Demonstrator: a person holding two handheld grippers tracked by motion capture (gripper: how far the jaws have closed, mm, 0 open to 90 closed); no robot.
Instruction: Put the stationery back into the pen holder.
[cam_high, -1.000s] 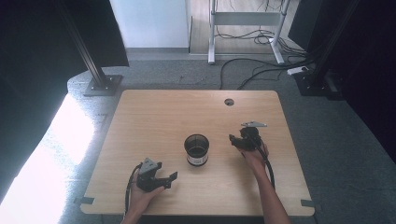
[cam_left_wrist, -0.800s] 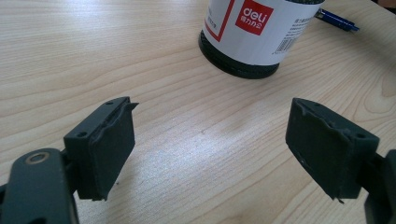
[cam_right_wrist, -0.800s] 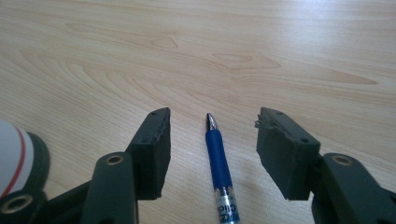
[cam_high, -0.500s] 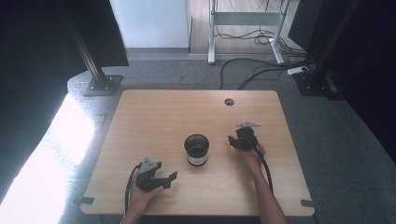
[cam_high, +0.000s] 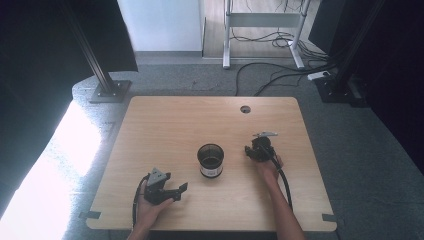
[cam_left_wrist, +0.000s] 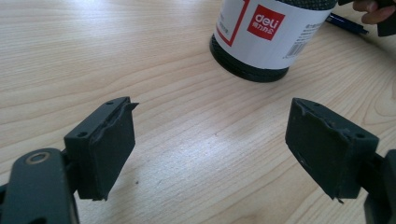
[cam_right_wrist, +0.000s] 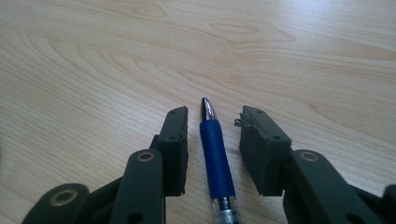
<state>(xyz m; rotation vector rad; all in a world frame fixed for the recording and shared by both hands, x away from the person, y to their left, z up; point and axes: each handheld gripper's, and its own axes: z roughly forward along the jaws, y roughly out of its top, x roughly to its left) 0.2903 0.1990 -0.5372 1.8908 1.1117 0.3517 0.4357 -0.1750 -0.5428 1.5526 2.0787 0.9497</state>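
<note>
A blue pen (cam_right_wrist: 215, 158) with a silver tip lies on the wooden table (cam_high: 170, 120), to the right of a black mesh pen cup (cam_high: 210, 160) with a white label. My right gripper (cam_right_wrist: 214, 117) is low over the table and straddles the pen. Its jaws have just been closing, with a narrow gap still showing on each side of the pen. My left gripper (cam_high: 179, 190) rests at the front left, pointing toward the cup (cam_left_wrist: 271, 37). Its jaws (cam_left_wrist: 212, 109) stand apart with nothing between them. The pen's end (cam_left_wrist: 348, 25) shows past the cup.
A round cable hole (cam_high: 245, 109) sits near the table's far edge. Black stands and cables are on the floor beyond the table. Bare wood lies between the left gripper and the cup.
The right hand has shifted slightly left toward the cup and settled lower over the table. The left hand and the cup have not moved.
</note>
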